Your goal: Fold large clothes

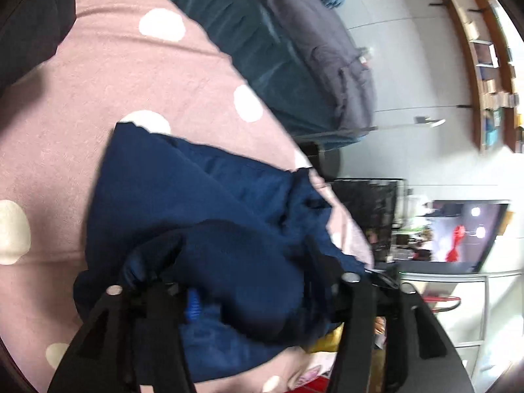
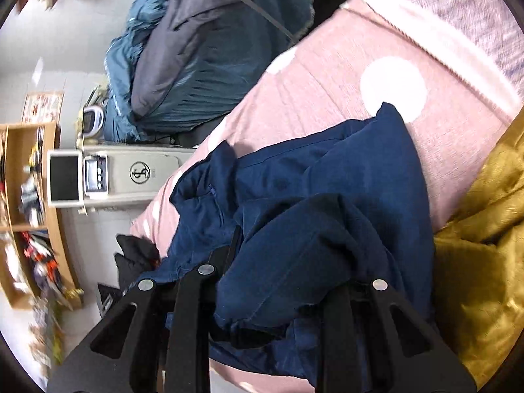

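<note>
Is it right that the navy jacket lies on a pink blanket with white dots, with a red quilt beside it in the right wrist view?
Not quite. The quilt beside the navy jacket is mustard yellow, not red, as the right wrist view shows. The rest holds: the jacket lies on a pink blanket with white dots.

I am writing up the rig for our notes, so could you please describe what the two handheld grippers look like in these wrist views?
Both look alike. The left gripper has matte black, flat angular fingers with triangular cut-outs and round silver fasteners near the tips. The right gripper shows the same black fingers, cut-outs and silver fasteners. No cables, markings, hands or sleeves are visible.
</note>
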